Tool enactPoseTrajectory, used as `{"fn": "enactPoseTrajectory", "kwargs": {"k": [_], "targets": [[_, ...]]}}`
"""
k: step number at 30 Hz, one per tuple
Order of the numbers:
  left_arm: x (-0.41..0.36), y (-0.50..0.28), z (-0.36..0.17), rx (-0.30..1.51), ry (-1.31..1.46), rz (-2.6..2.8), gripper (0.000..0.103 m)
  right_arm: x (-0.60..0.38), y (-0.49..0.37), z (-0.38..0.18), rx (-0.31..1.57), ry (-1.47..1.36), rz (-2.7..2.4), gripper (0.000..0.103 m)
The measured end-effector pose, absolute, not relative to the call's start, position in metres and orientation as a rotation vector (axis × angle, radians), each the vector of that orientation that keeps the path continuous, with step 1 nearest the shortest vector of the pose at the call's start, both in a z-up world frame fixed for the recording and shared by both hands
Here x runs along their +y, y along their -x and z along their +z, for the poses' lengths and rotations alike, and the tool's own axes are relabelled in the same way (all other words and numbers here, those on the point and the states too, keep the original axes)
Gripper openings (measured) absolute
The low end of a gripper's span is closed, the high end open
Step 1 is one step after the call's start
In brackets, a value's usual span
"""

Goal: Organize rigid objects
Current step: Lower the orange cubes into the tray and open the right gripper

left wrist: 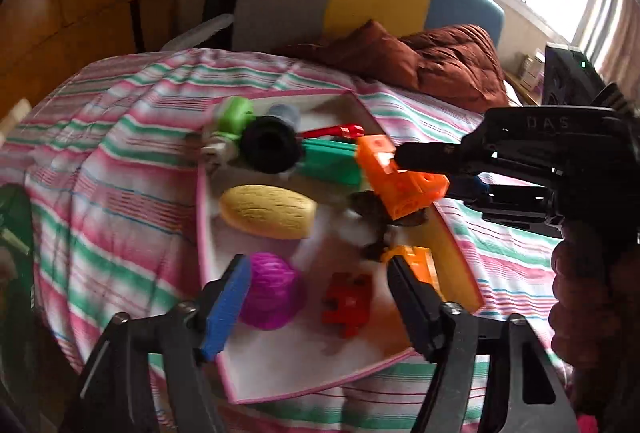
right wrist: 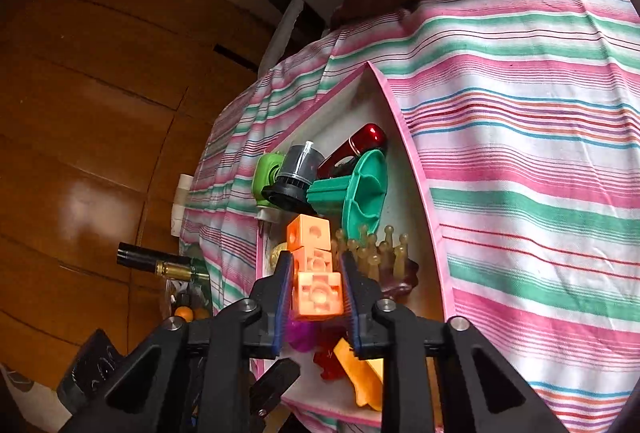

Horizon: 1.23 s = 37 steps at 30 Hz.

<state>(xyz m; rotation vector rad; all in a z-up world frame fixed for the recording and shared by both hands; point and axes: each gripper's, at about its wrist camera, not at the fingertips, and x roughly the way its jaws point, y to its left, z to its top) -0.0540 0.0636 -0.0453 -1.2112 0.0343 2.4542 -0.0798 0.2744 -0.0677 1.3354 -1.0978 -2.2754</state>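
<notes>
Orange block piece: three joined cubes, clamped between the pads of the right gripper, held above the tray's middle.
Right gripper: seen from the left wrist camera it comes in from the right, fingers pinched on the piece.
Left gripper: fingers apart, nothing between them, hanging over the near end of the tray.
Tray: white, pink-rimmed, shallow; lies on the striped cloth.
Far end: green toy, black spool, teal part, red clip crowded together.
Middle: yellow oval near the left rim.
Near end: purple ball beside red brick; bare white floor in front of them.
Right rim: second orange part against it.
Outside: open cloth all round; brown quilt beyond.
</notes>
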Motion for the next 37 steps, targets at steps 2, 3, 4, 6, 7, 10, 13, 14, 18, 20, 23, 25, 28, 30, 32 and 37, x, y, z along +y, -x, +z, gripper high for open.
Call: {"fn": "enactPoseTrajectory", "kwargs": {"k": [2, 3, 4, 6, 7, 10, 13, 14, 18, 20, 23, 25, 28, 30, 32, 37], "targets": [[0.053, 0.056, -0.043, 0.006, 1.208, 2.482, 0.081, 0.276, 0.084, -0.070, -1.106, -1.324, -2.290, 0.027], [0.049, 0.056, -0.042, 0.003, 1.201, 2.500, 0.082, 0.276, 0.086, -0.070, -1.101, -1.325, -2.308, 0.028], [0.045, 0.055, -0.040, 0.005, 1.196, 2.522, 0.088, 0.277, 0.087, -0.070, -1.107, -1.320, -2.314, 0.031], [0.039, 0.053, -0.036, -0.009, 1.184, 2.547, 0.093, 0.272, 0.094, -0.068, -1.102, -1.328, -2.305, 0.031], [0.035, 0.054, -0.035, -0.021, 1.177, 2.559, 0.095, 0.267, 0.100, -0.067, -1.088, -1.339, -2.298, 0.031], [0.026, 0.052, -0.027, -0.021, 1.157, 2.615, 0.103, 0.252, 0.107, -0.056, -1.018, -1.332, -2.329, 0.033], [0.018, 0.048, -0.018, 0.003, 1.116, 2.683, 0.103, 0.231, 0.096, -0.035, -0.756, -1.315, -2.517, 0.037], [0.016, 0.047, -0.016, 0.004, 1.113, 2.700, 0.103, 0.222, 0.089, -0.027, -0.625, -1.296, -2.590, 0.038], [0.004, 0.044, -0.012, -0.066, 1.131, 2.736, 0.103, 0.195, 0.050, -0.015, -0.201, -1.233, -2.786, 0.042], [0.001, 0.040, -0.012, -0.081, 1.148, 2.772, 0.103, 0.191, 0.031, -0.015, -0.107, -1.208, -2.863, 0.043], [0.000, 0.031, -0.013, -0.088, 1.154, 2.807, 0.103, 0.191, 0.008, -0.020, -0.059, -1.210, -2.935, 0.043], [-0.001, 0.025, -0.016, -0.096, 1.158, 2.815, 0.103, 0.191, -0.004, -0.023, -0.048, -1.229, -2.968, 0.043], [0.001, 0.014, -0.019, -0.048, 1.142, 2.834, 0.101, 0.191, -0.016, -0.028, -0.042, -1.260, -2.988, 0.043], [0.003, 0.007, -0.019, -0.036, 1.131, 2.836, 0.100, 0.190, -0.021, -0.030, -0.046, -1.256, -2.993, 0.043], [0.005, 0.000, -0.018, -0.029, 1.118, 2.840, 0.098, 0.189, -0.029, -0.032, -0.033, -1.249, -3.001, 0.043], [0.009, -0.010, -0.009, 0.013, 1.067, 2.860, 0.098, 0.187, -0.036, -0.031, -0.037, -1.236, -3.010, 0.043]]}}
